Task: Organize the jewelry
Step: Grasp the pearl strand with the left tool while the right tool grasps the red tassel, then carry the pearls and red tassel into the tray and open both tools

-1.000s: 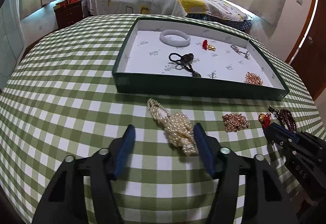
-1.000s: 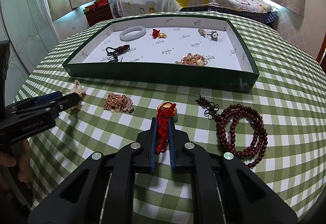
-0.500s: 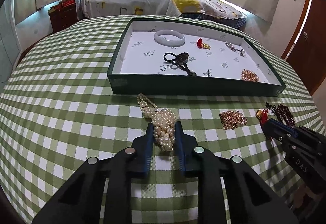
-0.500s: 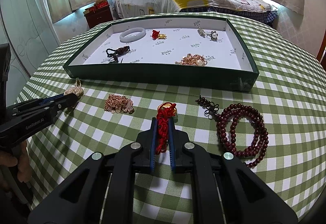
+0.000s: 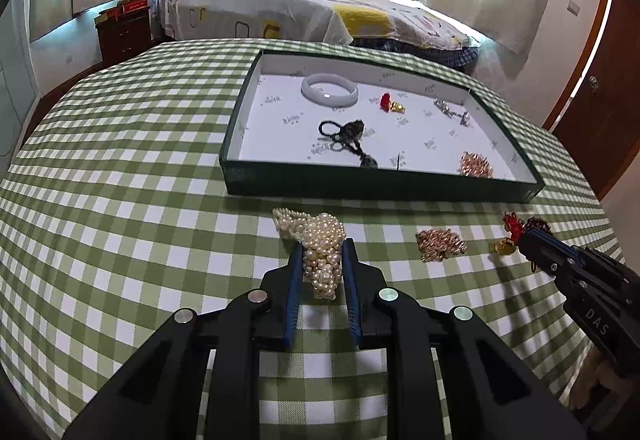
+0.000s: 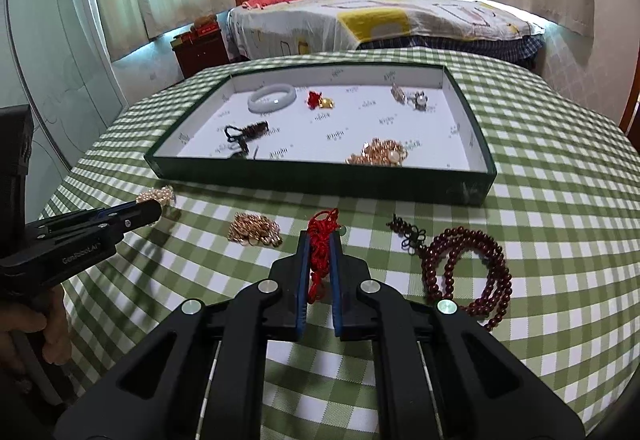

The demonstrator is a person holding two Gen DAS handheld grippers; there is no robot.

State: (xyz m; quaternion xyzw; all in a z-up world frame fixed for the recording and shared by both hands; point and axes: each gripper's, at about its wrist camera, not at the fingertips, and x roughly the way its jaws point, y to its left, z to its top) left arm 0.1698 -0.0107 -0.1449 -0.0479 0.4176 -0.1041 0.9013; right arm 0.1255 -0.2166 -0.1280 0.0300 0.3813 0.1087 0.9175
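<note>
My left gripper (image 5: 322, 246) is shut on a bunched pearl necklace (image 5: 320, 228); the far end of the strand trails on the checked cloth. From the right wrist view the same gripper (image 6: 154, 209) shows at the left with the pearls (image 6: 154, 195) at its tip. My right gripper (image 6: 320, 238) is shut on a red cord charm (image 6: 320, 226). In the left wrist view, that gripper (image 5: 528, 236) shows the charm's gold pendant (image 5: 504, 247) beside its tip. The green tray (image 5: 380, 185) with a white floor lies just beyond both.
The tray (image 6: 320, 179) holds a white bangle (image 5: 329, 89), a red and gold charm (image 5: 390, 103), a black cord piece (image 5: 344, 133), earrings (image 5: 452, 111) and a rose-gold chain (image 5: 475, 164). On the cloth lie another rose-gold chain (image 6: 254, 230) and a dark red bead necklace (image 6: 468, 272). A hand (image 6: 44, 328) holds the left gripper.
The left jaws, wide open around the pearl necklace a second ago, have closed onto it and bunched it. The right gripper has kept its hold on the red cord.
</note>
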